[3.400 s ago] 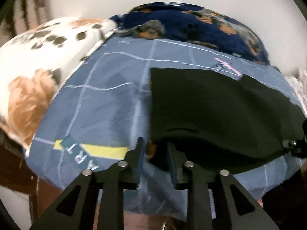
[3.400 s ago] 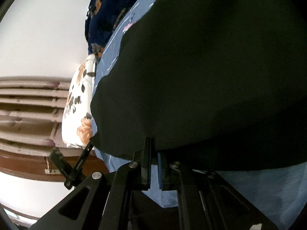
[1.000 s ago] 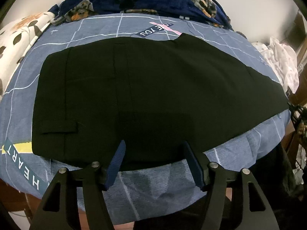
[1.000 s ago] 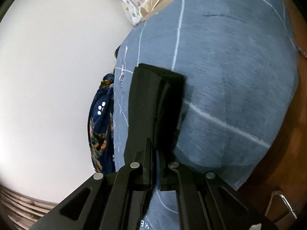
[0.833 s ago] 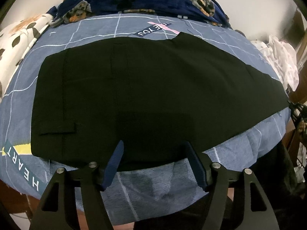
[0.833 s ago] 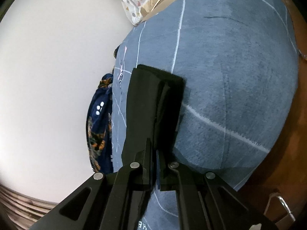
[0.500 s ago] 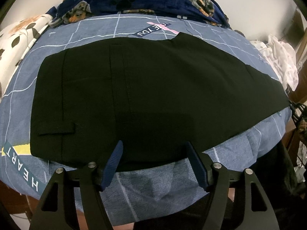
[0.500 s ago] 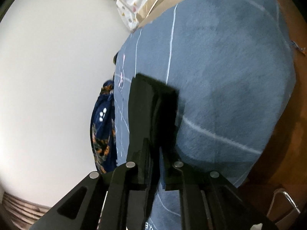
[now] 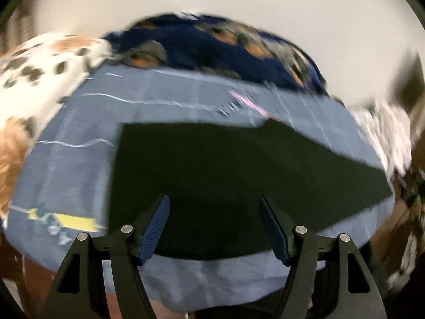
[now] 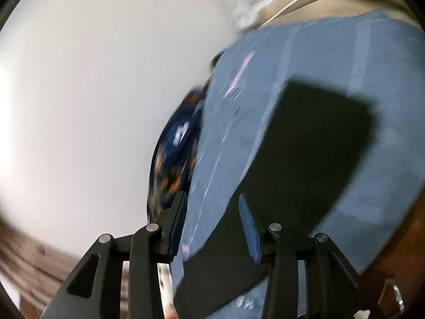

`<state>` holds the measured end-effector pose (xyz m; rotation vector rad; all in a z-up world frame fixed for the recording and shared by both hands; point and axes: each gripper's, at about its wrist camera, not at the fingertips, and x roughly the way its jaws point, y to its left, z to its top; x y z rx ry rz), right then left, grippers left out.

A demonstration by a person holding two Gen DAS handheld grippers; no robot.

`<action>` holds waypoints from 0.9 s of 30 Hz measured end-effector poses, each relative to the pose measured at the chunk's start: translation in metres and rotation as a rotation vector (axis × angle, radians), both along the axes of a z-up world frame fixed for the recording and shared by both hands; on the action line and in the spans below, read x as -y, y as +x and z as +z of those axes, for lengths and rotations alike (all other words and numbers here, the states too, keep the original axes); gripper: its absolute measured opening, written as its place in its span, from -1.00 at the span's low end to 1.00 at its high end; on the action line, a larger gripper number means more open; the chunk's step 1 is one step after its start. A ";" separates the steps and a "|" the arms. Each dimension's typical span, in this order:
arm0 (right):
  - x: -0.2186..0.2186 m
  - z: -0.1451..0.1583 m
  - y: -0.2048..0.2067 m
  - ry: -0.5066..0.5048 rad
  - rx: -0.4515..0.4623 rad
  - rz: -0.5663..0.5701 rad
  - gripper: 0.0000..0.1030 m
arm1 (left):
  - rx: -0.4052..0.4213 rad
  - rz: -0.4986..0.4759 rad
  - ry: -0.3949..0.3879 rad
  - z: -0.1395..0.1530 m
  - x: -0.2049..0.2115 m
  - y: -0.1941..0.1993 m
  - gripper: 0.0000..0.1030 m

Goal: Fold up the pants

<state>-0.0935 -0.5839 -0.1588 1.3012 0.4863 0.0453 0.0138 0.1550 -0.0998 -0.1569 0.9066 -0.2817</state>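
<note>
We see black pants (image 9: 225,164) lying flat on a blue bedsheet (image 9: 79,164) with thin white grid lines. They appear to be folded already along their length, one leg over the other, so they form a long dark strip. In the left wrist view the strip runs from a squared end at the left to a tapering end at the far right, and its near edge lies close to the near edge of the bed. Both views are blurred.

The left gripper (image 9: 215,226) hangs over the near middle of the pants with its blue pads spread wide, clasping nothing; the cloth lies below and beyond them. The right gripper (image 10: 212,226) has just been opening: its pads stand apart, and blue sheet and the dark edge of the pants (image 10: 305,159) show through the gap, but we see no cloth pinched. From it the pants stretch away and to the right, ending in a squared end on bare sheet.

We judge that the next fold goes across the long axis, end to end. The right gripper sits at one end of the strip, the left near its middle.

Beyond the pants, a navy blanket (image 9: 212,45) with orange animal prints lies at the far edge against a pale wall (image 10: 106,79). A white spotted pillow (image 9: 34,79) lies at the left.
</note>
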 end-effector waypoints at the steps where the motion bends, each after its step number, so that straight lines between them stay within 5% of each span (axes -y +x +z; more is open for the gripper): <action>1: -0.012 0.005 0.009 -0.019 0.003 0.038 -0.23 | -0.009 0.038 -0.015 0.003 -0.015 0.001 0.35; 7: -0.093 0.019 0.056 -0.081 0.022 0.280 -0.03 | -0.106 0.164 -0.051 -0.004 -0.084 -0.001 0.27; 13: -0.142 0.003 0.078 -0.093 -0.040 0.413 0.03 | -0.182 0.212 -0.127 -0.028 -0.104 -0.008 0.25; 16: -0.146 -0.009 0.074 -0.079 -0.071 0.422 0.03 | -0.174 0.217 -0.037 -0.030 -0.087 -0.008 0.23; 21: -0.099 -0.004 0.045 -0.094 -0.058 0.260 0.03 | -0.016 0.113 0.011 0.005 -0.044 -0.011 0.23; 27: 0.019 -0.029 -0.042 0.006 -0.058 -0.147 0.04 | -0.066 -0.035 0.023 -0.002 0.022 0.016 0.24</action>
